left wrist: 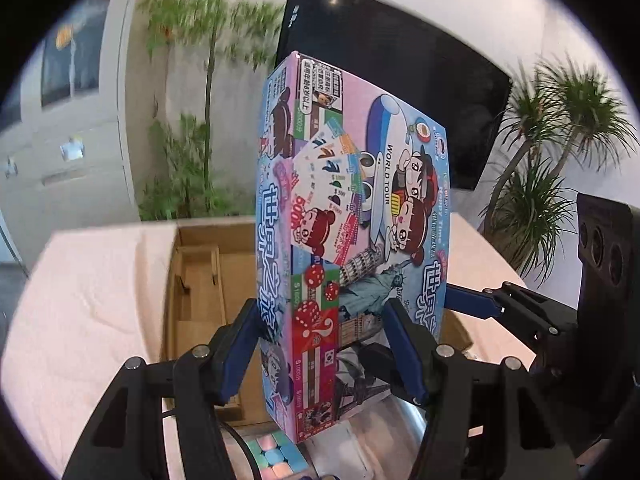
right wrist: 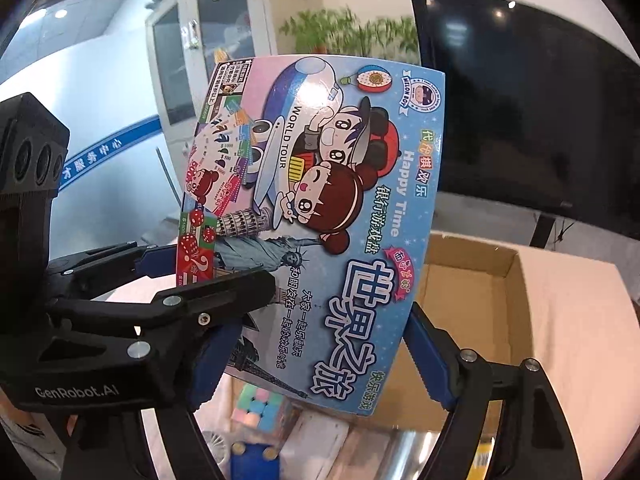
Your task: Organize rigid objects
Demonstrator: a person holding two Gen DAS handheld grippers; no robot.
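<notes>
Game box (left wrist: pixel 352 216), colourful "WORLD TOUR" / "Happy Time" print, is up in the air, standing on end above the near edge of the open cardboard box (left wrist: pixel 208 280). Taking the cardboard box as reference, left to right: pale table (left wrist: pixel 88 300) on its left side; left hand-held gripper (left wrist: pixel 320 344) over its near edge, blue pads clamped on the game box's lower end, one on the narrow side panel, one on the printed face; right hand-held gripper (right wrist: pixel 324 344) next, its right blue pad against the game box's long edge, its left pad hidden behind the other gripper's black finger, so its grip can't be confirmed. Pastel cube (right wrist: pixel 256 400) sits below the game box, on the near side of the cardboard box. Dark screen (left wrist: pixel 400 92) behind it, palm plant (left wrist: pixel 552 152) at far right.
</notes>
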